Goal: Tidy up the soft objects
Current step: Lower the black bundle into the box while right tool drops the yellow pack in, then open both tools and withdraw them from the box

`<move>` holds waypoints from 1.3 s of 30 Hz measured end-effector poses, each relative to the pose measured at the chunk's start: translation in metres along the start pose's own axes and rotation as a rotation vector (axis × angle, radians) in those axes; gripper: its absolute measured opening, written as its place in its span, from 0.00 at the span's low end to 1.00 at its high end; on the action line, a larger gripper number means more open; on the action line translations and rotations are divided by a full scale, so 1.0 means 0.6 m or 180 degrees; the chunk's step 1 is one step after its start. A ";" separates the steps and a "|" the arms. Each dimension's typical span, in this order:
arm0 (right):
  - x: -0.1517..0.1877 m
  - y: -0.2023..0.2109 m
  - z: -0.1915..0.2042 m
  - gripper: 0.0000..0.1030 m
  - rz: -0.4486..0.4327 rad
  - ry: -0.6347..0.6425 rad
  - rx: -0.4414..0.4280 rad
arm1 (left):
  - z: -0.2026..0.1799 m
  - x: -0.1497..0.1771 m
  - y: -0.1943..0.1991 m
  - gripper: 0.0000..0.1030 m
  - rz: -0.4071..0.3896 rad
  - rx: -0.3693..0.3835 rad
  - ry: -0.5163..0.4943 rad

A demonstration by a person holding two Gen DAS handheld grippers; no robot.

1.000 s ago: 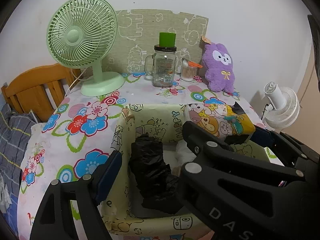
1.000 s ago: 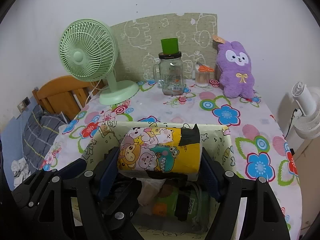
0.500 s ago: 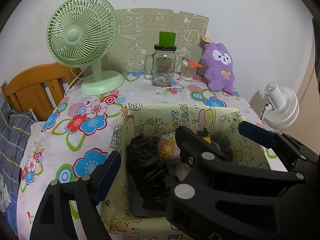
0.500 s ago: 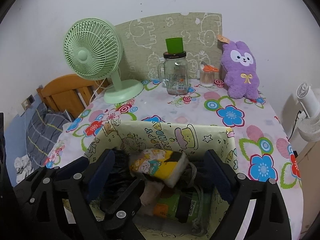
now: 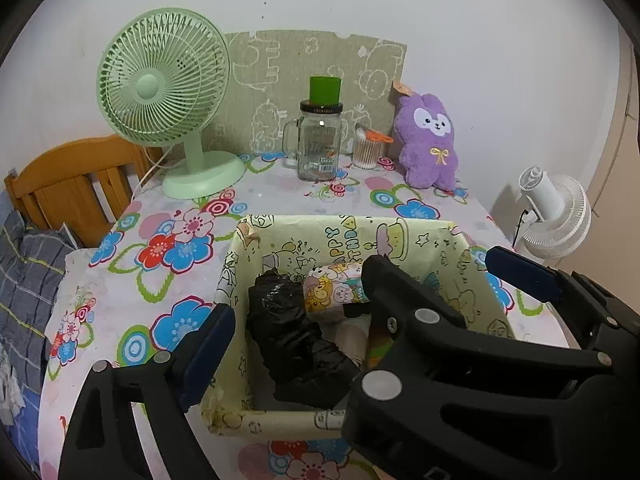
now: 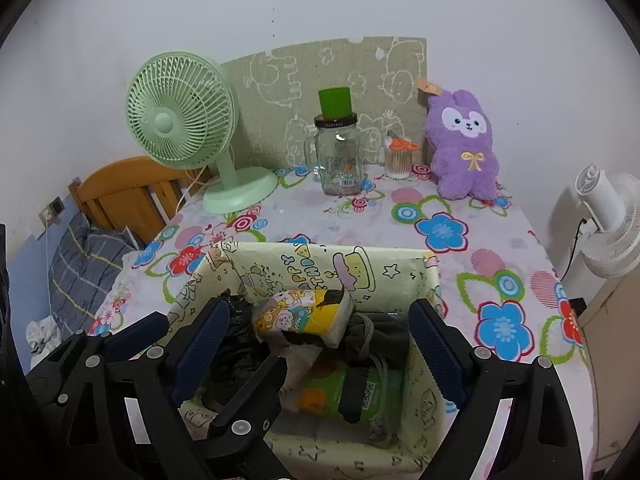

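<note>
A pale yellow cartoon-print box [image 5: 348,236] [image 6: 320,264] stands on the flowered tablecloth. Inside it lie a yellow cartoon tissue pack [image 6: 304,314] [image 5: 332,292], a black plastic bag [image 5: 288,332] [image 6: 232,344], a dark drawstring cloth [image 6: 376,332] and a green packet [image 6: 352,392]. My right gripper [image 6: 320,312] is open above the box; the tissue pack lies loose below, between its fingers, touching neither pad. My left gripper [image 5: 320,336] hovers over the box's left part with nothing in its opening jaws. Its right finger is hidden behind the right gripper [image 5: 432,264].
At the back of the table stand a green fan [image 5: 164,84], a glass jar [image 5: 320,144] with a green cup on top, a cotton-swab pot [image 5: 366,152] and a purple plush [image 5: 430,140] [image 6: 464,148]. A white fan [image 5: 556,212] is off the right edge. A wooden headboard [image 5: 76,184] is at left.
The right gripper held the tissue pack above the box, then opened. The pack dropped into the box and lies there. The left gripper has spread a little wider.
</note>
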State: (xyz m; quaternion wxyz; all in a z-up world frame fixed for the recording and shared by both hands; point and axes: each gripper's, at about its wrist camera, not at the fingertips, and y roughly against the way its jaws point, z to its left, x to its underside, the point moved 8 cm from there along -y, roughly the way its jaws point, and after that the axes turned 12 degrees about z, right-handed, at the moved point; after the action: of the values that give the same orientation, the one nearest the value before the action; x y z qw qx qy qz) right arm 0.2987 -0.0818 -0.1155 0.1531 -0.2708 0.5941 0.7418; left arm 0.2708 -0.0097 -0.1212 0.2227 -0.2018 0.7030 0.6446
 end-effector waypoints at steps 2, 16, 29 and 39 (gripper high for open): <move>0.002 0.011 0.000 0.90 -0.0030 -0.0003 0.0008 | -0.003 0.002 0.008 0.91 -0.0021 -0.0011 0.0001; 0.023 0.085 0.002 0.91 -0.0199 -0.0006 0.0048 | -0.020 0.023 0.068 0.93 -0.0164 -0.0002 -0.0016; 0.052 0.148 0.006 0.91 -0.0362 0.0000 0.0131 | -0.037 0.053 0.117 0.95 -0.0280 0.0016 -0.0043; 0.087 0.177 0.003 0.91 -0.0410 -0.0008 0.0187 | -0.047 0.087 0.134 0.96 -0.0277 0.0020 -0.0039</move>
State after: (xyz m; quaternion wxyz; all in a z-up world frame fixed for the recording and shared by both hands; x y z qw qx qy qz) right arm 0.1978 -0.1111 -0.0609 0.2092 -0.3029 0.5968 0.7130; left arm 0.1808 -0.0305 -0.0832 0.2554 -0.2276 0.6942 0.6333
